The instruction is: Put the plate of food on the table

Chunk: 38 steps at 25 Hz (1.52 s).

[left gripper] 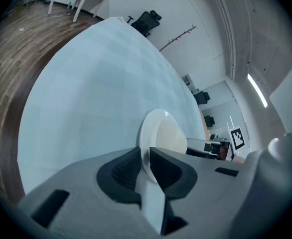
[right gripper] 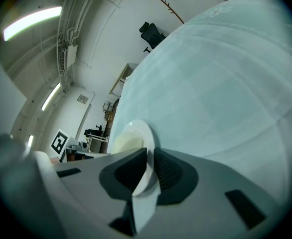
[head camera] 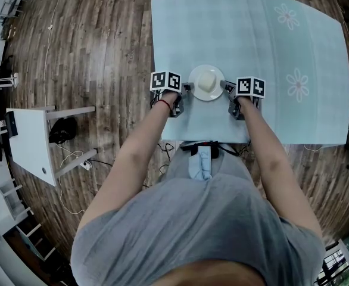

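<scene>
Plate (head camera: 215, 94) w/ pale food block (head camera: 206, 80) sits mid-frame in the head view, over the light-blue table (head camera: 252, 34) near its lower edge (prob. touching down, can't be sure). Lower it level, both sides together, then let go evenly. The left gripper (head camera: 186, 89) and right gripper (head camera: 227, 87) each pinch narrowly on opposite rims.

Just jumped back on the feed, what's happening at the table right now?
A person is carrying a white plate with both hands. The left hand-held gripper is shut on its left rim and the right hand-held gripper is shut on the opposite rim. A pale block of food sits on the plate. The plate is over the near edge of the table, which is covered by a light blue cloth. I cannot tell whether it already rests there.
</scene>
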Tool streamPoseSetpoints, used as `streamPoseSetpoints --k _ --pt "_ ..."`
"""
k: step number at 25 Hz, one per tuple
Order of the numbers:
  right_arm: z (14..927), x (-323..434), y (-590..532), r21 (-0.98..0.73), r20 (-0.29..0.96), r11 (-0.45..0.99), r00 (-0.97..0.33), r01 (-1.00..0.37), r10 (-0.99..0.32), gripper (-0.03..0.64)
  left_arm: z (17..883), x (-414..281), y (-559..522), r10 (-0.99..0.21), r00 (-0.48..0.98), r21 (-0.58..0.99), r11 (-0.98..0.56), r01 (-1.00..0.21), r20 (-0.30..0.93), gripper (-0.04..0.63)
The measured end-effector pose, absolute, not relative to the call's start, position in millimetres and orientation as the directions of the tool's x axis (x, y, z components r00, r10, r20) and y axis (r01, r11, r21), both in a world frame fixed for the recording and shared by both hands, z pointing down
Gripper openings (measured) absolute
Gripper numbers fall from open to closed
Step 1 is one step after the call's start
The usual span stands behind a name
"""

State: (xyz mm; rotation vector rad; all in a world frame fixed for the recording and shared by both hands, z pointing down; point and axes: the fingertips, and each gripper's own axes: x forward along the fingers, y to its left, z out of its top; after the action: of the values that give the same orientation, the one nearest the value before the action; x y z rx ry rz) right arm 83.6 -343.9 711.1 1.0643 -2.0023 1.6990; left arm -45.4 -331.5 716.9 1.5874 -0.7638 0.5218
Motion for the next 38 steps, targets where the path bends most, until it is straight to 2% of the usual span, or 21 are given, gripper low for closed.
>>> streamPoseSetpoints --k 11,19,23,30,38 --pt "707.4 94.2 -341.5 -0.567 0.732 0.150 -0.579 -0.810 -0.359 0.041 708.2 -56.7 -328.4 -0.183 0.561 0.491 -0.318 -0.811 0.808 0.064" --pt "689.6 104.6 -339.5 -0.430 0.739 0.283 -0.514 -0.857 -0.436 0.041 692.5 -56.4 -325.9 -0.255 0.505 0.350 -0.471 -0.810 0.825 0.064" --pt "673.6 94.5 -325.2 -0.414 0.698 0.348 -0.539 -0.841 -0.472 0.041 673.2 -52.1 -320.3 -0.340 0.519 0.296 -0.529 -0.795 0.785 0.064" --pt "642.4 79.3 -297.8 -0.388 0.616 0.430 -0.576 -0.816 -0.537 0.041 642.0 -30.8 -303.2 -0.430 0.628 0.294 -0.620 -0.728 0.649 0.063" --pt "602.9 55.7 -263.9 -0.347 0.516 0.518 -0.620 -0.782 -0.591 0.040 608.9 -20.6 -268.3 -0.435 0.707 0.302 -0.688 -0.660 0.557 0.044"
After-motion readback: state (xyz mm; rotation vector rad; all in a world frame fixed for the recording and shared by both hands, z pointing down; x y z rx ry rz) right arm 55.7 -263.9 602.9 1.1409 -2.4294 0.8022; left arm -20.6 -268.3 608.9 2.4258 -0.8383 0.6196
